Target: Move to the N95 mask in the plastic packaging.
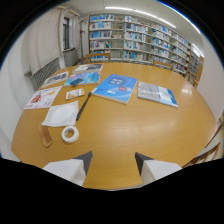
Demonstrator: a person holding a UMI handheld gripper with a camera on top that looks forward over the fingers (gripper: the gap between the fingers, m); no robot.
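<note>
Two fingers [113,160] are hanging wide open, holding nothing; tape [70,133] and a pen [83,106] are lying beside the flat white mask [61,114] on the worktop [130,130].

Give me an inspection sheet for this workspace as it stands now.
Surface: round wooden table, bare wood just ahead of the fingers.
Job's things: N95 mask in plastic packaging, flat on the table, beyond the left finger, untouched.
Clutter: tape roll and a small orange object near the mask; black pen beside it; blue book; open magazine; leaflets and other printed sheets farther back.
Grippers: gripper open, nothing between the fingers, above the table's near edge.
Cables: nothing seen.
Surroundings: bookshelves along the far wall, window, radiator, chairs around the table.
</note>
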